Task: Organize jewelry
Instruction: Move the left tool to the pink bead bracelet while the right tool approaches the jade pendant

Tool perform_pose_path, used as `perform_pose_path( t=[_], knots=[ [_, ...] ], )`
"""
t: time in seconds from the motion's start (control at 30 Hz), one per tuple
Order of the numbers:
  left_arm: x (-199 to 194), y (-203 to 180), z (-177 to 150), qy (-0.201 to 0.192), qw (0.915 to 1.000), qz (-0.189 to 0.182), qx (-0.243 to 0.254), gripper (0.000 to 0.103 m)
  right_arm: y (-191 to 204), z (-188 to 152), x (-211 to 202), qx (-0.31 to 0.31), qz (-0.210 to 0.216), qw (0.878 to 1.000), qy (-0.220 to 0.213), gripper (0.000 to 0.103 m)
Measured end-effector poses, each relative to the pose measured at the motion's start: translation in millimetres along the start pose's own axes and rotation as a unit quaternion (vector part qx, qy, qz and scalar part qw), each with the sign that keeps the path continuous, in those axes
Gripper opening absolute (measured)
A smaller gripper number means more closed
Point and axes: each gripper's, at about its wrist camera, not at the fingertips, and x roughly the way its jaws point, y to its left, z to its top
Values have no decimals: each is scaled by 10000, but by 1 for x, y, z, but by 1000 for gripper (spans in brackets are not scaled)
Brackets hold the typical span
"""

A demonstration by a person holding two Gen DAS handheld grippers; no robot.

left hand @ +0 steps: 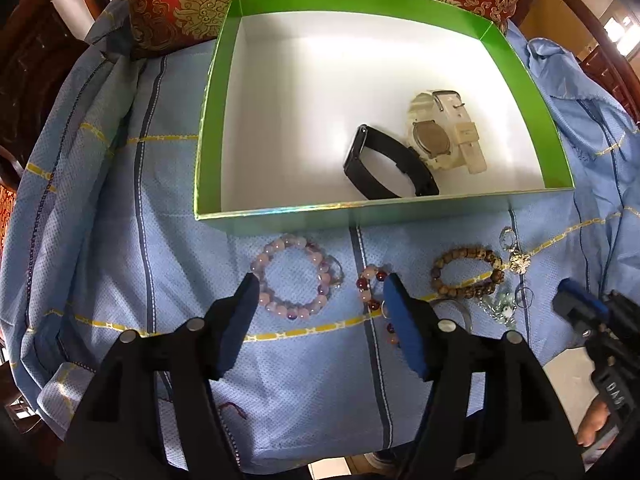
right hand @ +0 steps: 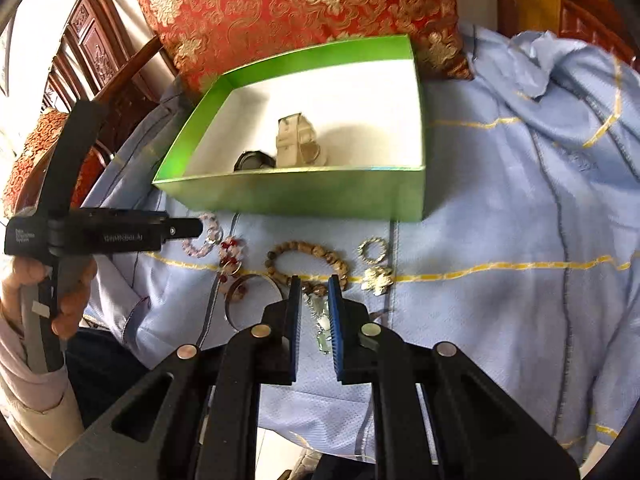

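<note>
- The left gripper (left hand: 320, 286) hangs with jaws wide apart over the blue cloth (left hand: 120, 240), the pink bead bracelet (left hand: 294, 278) between its tips, untouched.
- Right of it lie a red bead bracelet (left hand: 370, 286) and a brown bead bracelet (left hand: 466, 270).
- Far behind, the green box (left hand: 208, 152) holds a black band (left hand: 386, 166) and a white watch (left hand: 444, 132).
- The right gripper (right hand: 314, 284) is nearly closed around a glassy chain (right hand: 320, 320).

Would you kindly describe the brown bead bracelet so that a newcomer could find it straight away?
Start at the green box on the blue cloth; a row of jewelry lies along its near wall. The brown bead bracelet sits between the red-and-pink bead strand and the silver trinkets. It alone has mottled, wood-coloured beads; the ring of beads farther left is pale pink.
</note>
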Motion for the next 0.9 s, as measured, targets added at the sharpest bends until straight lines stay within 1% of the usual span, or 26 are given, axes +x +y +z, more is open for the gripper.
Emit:
perform_pose_path(
  t=[0.03,0.07,0.1,0.13,0.23,0.37,0.47,0.53,0.67,0.77,0.9],
  knots=[
    [1,0,0,8,10000,11,-9,65,-2,1,1,11,-114,9999,56,19],
    [2,1,0,13,10000,14,-20,65,-5,0,2,53,-229,9997,107,33],
    [3,2,1,20,10000,21,-37,65,-8,-1,4,103,-317,9993,145,40],
    [3,3,1,28,10000,36,-57,65,-11,-5,4,124,-381,9990,174,41],
    [4,5,1,40,9999,69,-76,67,-11,-15,10,-110,-430,9984,344,41],
    [3,7,1,36,10000,71,-56,68,12,-25,21,-633,-659,9950,397,41],
    [3,6,1,34,10000,77,-22,69,26,-30,27,-927,-541,9929,518,41],
    [3,5,0,38,10000,88,-18,69,26,-33,34,-963,-609,9912,675,41],
    [2,6,-1,21,10000,84,-34,71,15,-35,39,-796,-777,9909,758,41],
    [2,7,-1,24,10000,92,-23,71,6,-36,39,-685,-764,9920,735,41],
    [5,9,-3,42,9999,141,-21,71,5,-38,40,-712,-759,9923,674,41]
  ],
)
